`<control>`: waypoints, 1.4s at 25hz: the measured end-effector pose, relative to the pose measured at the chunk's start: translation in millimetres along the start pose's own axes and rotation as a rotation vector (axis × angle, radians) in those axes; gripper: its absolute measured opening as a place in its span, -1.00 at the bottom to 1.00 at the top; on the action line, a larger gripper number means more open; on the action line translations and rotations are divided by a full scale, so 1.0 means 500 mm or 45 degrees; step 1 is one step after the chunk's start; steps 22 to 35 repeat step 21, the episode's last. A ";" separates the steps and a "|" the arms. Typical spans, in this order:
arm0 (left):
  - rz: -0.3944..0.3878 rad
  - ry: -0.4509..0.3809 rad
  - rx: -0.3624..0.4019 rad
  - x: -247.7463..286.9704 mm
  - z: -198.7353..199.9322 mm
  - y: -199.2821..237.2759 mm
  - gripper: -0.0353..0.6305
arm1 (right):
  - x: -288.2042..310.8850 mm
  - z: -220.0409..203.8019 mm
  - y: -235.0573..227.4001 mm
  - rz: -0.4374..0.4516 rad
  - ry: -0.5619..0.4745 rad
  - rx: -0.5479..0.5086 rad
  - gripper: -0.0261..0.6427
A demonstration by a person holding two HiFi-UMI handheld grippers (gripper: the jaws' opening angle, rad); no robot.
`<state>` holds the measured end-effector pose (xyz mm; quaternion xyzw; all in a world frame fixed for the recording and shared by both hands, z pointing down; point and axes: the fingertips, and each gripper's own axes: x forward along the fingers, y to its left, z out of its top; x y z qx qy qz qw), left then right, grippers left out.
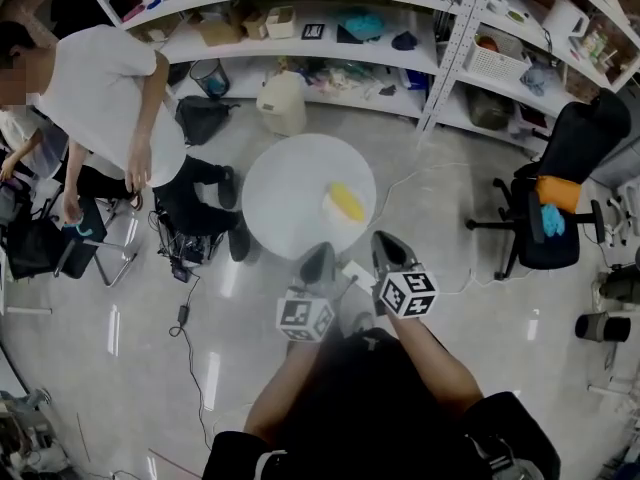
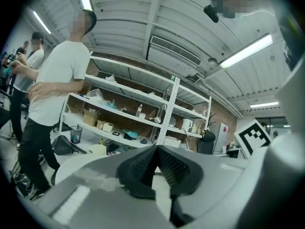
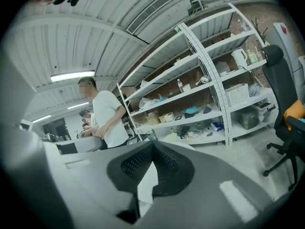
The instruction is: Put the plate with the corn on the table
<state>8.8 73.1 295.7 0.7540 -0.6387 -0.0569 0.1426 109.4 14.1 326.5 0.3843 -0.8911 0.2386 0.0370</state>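
One round white table [image 1: 300,193], yellow corn [image 1: 347,201]

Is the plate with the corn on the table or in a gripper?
On the table: the plate with the corn lies there, apart from the left gripper and the right gripper.

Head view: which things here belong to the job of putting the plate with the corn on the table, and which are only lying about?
For the job: corn, plate, table, left gripper, right gripper.

Lying about: shelves, office chair, jug, basket.
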 end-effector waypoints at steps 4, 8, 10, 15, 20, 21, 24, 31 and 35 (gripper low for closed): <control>0.010 -0.001 0.002 -0.009 -0.004 0.000 -0.88 | -0.006 0.004 0.013 0.002 -0.017 -0.018 -0.90; 0.013 0.000 -0.004 -0.011 -0.004 0.002 -0.88 | -0.004 0.008 0.026 0.022 -0.030 -0.031 -0.90; 0.016 -0.004 -0.003 -0.015 -0.004 0.002 -0.88 | -0.007 0.008 0.031 0.031 -0.036 -0.034 -0.90; 0.022 -0.009 0.002 -0.025 -0.002 0.003 -0.88 | -0.015 0.010 0.037 0.026 -0.047 -0.032 -0.90; 0.021 -0.023 0.003 -0.023 -0.003 -0.004 -0.88 | -0.020 0.010 0.035 0.030 -0.059 -0.037 -0.90; 0.019 -0.026 0.004 -0.023 -0.003 -0.006 -0.88 | -0.022 0.010 0.033 0.031 -0.061 -0.039 -0.90; 0.019 -0.026 0.004 -0.023 -0.003 -0.006 -0.88 | -0.022 0.010 0.033 0.031 -0.061 -0.039 -0.90; 0.019 -0.026 0.004 -0.023 -0.003 -0.006 -0.88 | -0.022 0.010 0.033 0.031 -0.061 -0.039 -0.90; 0.019 -0.026 0.004 -0.023 -0.003 -0.006 -0.88 | -0.022 0.010 0.033 0.031 -0.061 -0.039 -0.90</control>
